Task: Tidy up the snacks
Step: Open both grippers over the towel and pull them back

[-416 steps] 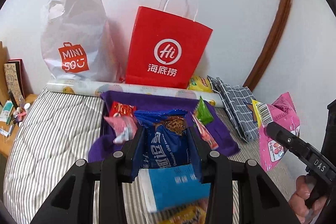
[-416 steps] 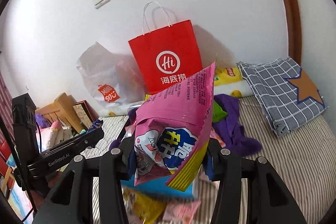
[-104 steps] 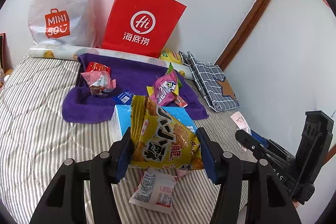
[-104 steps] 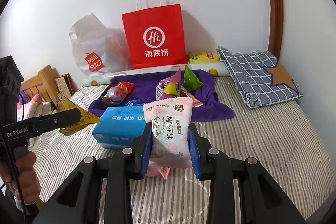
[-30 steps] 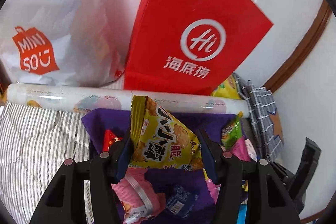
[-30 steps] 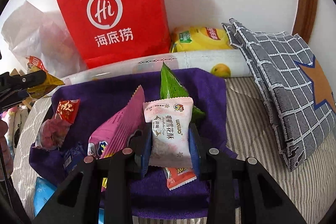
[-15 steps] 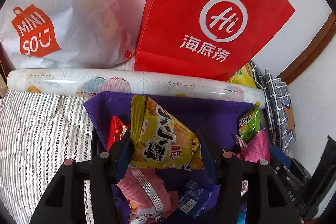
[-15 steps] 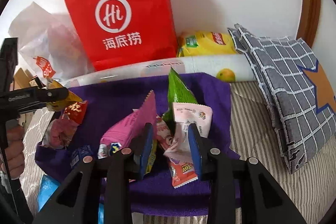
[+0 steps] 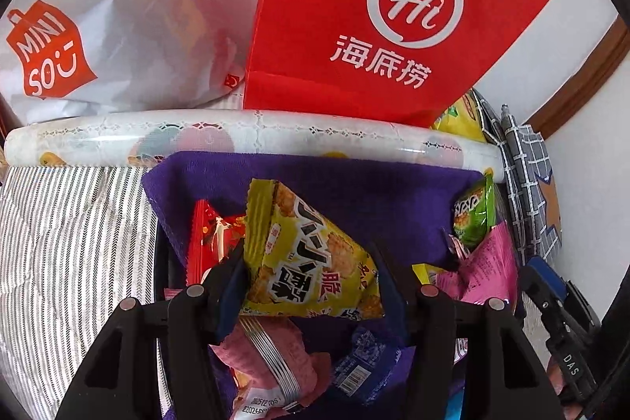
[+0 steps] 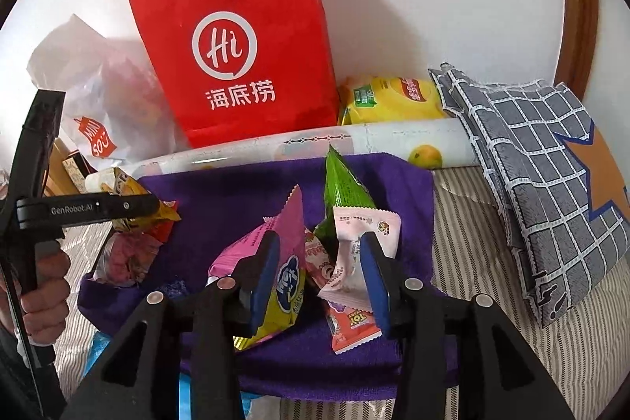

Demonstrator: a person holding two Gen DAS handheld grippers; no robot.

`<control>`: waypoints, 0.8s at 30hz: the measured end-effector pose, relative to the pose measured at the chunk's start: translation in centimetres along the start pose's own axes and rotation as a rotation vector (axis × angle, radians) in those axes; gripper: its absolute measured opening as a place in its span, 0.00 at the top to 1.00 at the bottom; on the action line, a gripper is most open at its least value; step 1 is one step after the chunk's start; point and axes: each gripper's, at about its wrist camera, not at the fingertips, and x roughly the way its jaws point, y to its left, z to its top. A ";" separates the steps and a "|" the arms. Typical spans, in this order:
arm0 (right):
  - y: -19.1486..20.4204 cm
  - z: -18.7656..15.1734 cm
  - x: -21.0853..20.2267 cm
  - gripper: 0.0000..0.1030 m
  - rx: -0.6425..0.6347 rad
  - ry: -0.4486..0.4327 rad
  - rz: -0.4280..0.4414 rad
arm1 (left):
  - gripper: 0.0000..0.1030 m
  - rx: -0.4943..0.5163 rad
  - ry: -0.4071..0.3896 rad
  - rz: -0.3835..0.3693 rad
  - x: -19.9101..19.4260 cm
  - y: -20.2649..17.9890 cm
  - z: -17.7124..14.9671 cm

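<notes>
My left gripper (image 9: 309, 278) is shut on a yellow snack bag (image 9: 303, 254) and holds it over the purple towel (image 9: 354, 191). It also shows at the left of the right wrist view (image 10: 157, 209). My right gripper (image 10: 321, 278) is open above the purple towel (image 10: 236, 199). The pale pink wafer packet (image 10: 358, 247) lies loose between its fingers, leaning on the green packet (image 10: 342, 184). A pink bag (image 10: 271, 262) and a pink-red packet (image 10: 346, 325) lie under the fingers.
A red paper bag (image 10: 236, 38) and a white plastic bag (image 9: 98, 14) stand against the wall behind a rolled sheet (image 9: 252, 136). A grey checked cushion (image 10: 543, 176) lies right. A red packet (image 9: 208, 231), a pink packet (image 9: 267, 361) and a blue packet (image 9: 362, 361) lie on the towel.
My right gripper has opened and let go of the pale pink wafer packet, which now rests on the towel pile. My left gripper has carried the yellow bag a little lower over the towel.
</notes>
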 end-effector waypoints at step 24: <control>1.2 0.2 -4.5 0.50 0.036 -0.073 0.011 | 0.34 0.043 -0.115 -0.084 -5.5 -1.7 0.3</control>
